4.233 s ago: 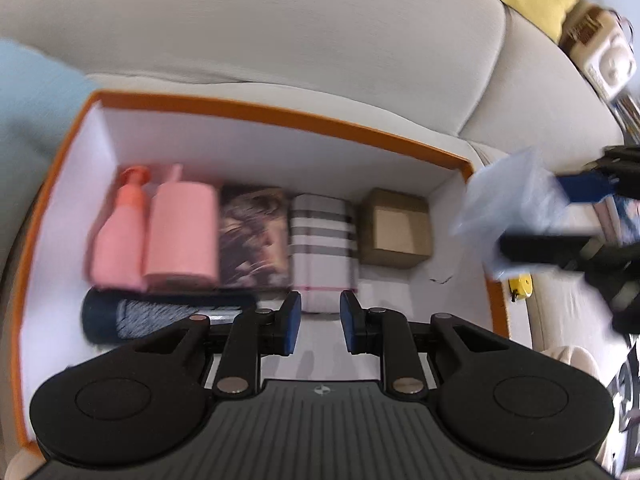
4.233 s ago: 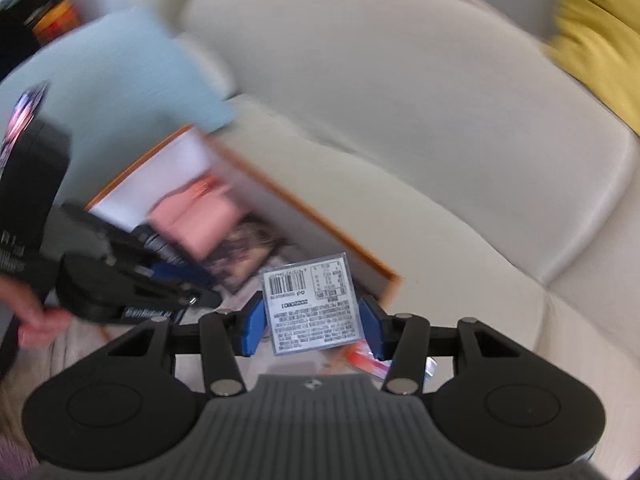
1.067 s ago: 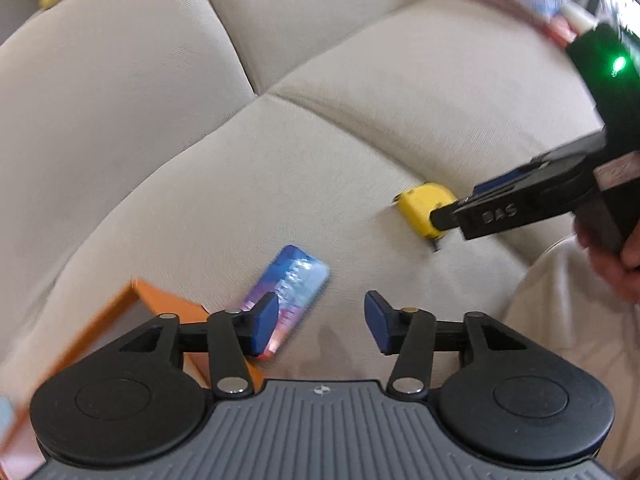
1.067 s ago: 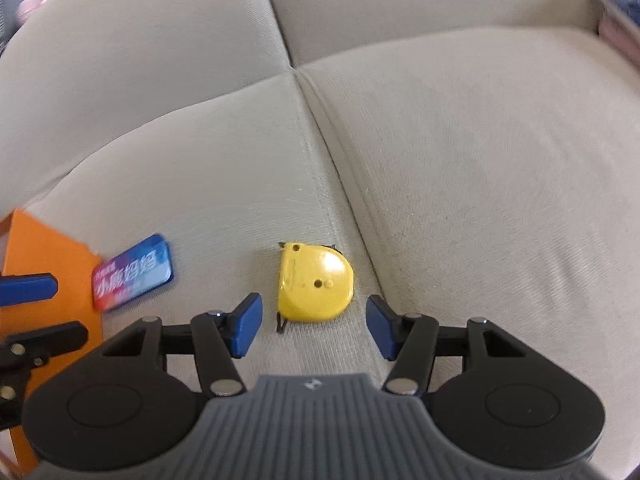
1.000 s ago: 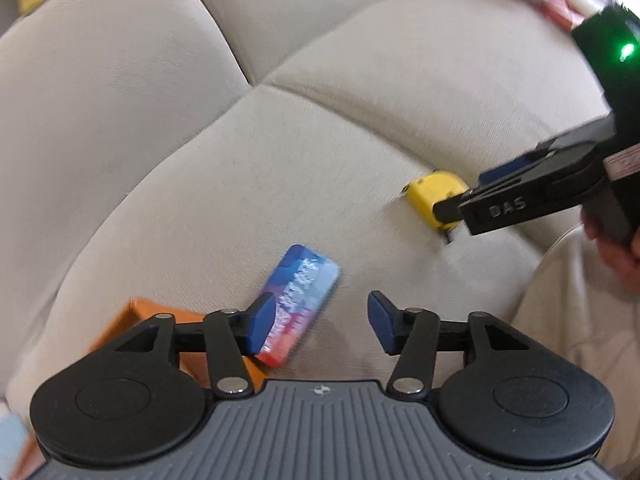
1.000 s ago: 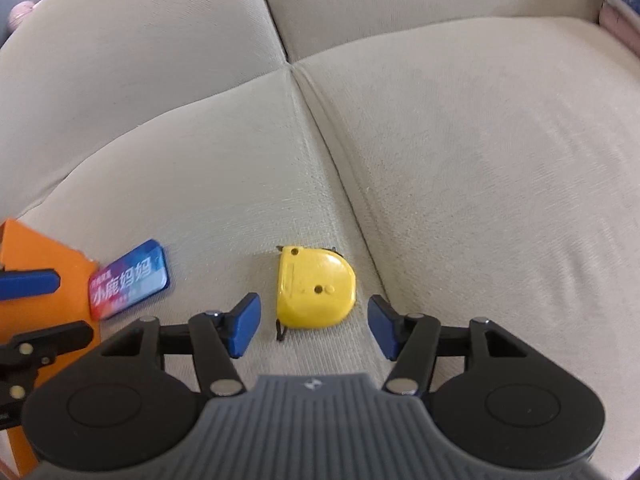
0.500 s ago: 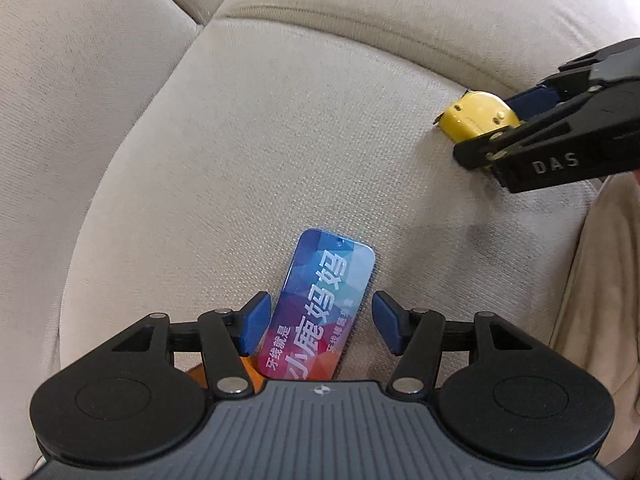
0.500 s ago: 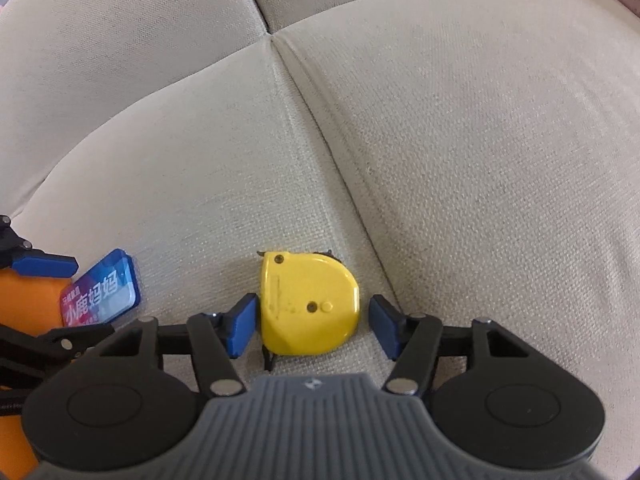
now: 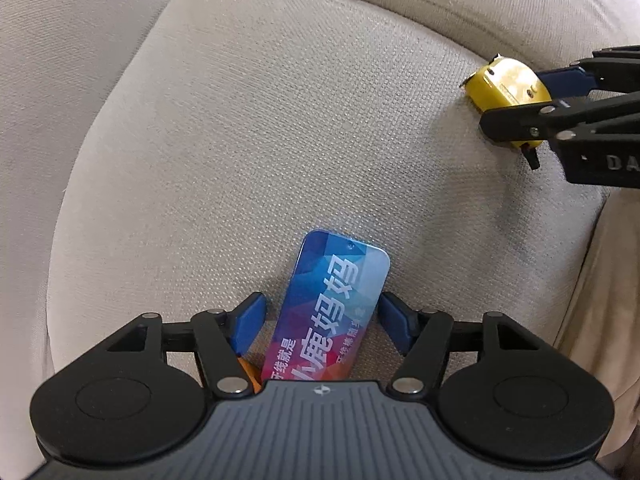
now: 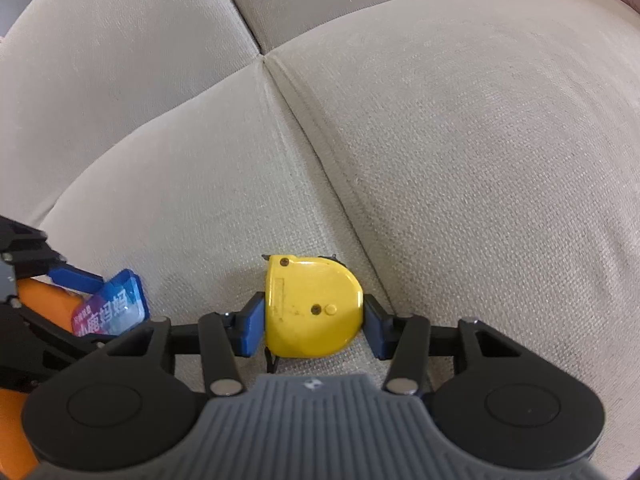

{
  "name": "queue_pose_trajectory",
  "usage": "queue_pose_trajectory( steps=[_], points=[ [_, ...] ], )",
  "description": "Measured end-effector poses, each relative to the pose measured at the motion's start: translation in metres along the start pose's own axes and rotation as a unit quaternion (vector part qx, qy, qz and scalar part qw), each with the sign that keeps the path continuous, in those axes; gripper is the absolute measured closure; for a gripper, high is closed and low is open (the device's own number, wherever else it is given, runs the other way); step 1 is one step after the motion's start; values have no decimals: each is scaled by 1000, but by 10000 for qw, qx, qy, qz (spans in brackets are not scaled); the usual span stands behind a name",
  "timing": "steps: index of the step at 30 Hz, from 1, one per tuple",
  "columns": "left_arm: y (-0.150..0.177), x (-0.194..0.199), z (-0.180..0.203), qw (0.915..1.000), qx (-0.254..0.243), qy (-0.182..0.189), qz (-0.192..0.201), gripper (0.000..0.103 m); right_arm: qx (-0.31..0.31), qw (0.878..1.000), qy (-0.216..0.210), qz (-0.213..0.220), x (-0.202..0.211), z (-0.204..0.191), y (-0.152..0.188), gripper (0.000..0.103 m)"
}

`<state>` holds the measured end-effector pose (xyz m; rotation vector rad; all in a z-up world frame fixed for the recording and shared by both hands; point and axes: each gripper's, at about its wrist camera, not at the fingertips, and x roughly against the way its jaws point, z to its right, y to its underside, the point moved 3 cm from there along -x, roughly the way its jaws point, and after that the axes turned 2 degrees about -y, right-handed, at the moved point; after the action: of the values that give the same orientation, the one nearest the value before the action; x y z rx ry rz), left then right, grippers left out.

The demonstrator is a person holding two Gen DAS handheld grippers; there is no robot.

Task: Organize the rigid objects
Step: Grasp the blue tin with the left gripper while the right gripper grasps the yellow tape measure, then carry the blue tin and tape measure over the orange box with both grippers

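yellow tape measure (image 10: 314, 306), blue-red patterned tin (image 9: 336, 304), beige sofa (image 10: 460, 128)

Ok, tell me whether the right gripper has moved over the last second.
Yes. The right gripper has advanced toward the cushion seam; its jaws have just been closing and now touch both sides of the yellow tape measure.

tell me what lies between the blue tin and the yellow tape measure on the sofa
Nothing: only bare beige cushion separates the blue tin from the yellow tape measure, clearest in the left wrist view.
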<state>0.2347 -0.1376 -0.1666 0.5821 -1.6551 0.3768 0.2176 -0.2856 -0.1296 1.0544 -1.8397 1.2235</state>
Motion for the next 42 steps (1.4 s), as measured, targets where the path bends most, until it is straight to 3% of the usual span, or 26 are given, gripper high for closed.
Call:
queue_pose_trajectory(
  steps=[3,6,11,19,28,33,34,37,42],
  points=[
    [2,0,2,10000,31,16,-10,32,11,9998,-205,88,6,3,1,51],
    [7,5,2,9998,171,94,39,44,105,9996,-245,109,8,-4,3,51],
    [19,14,-1,9979,598,137,199,49,78,9995,-268,117,-8,-1,-10,51],
    [45,47,2,9822,1556,294,1014,51,114,9995,-250,161,-8,-5,-2,51],
    [92,118,14,9422,2522,385,2173,51,431,9978,-119,480,18,-16,11,51],
    [141,167,9,9088,3053,488,2802,51,794,9942,-264,668,48,-33,23,51],
    [138,176,8,9043,3138,486,2853,51,854,9932,-350,704,57,-39,27,51],
    [170,190,9,8895,3494,452,2911,51,1077,9896,-599,739,79,-61,33,51],
    [224,186,0,8692,4148,241,2679,51,1526,9783,-1227,675,113,-111,47,51]
  ],
)
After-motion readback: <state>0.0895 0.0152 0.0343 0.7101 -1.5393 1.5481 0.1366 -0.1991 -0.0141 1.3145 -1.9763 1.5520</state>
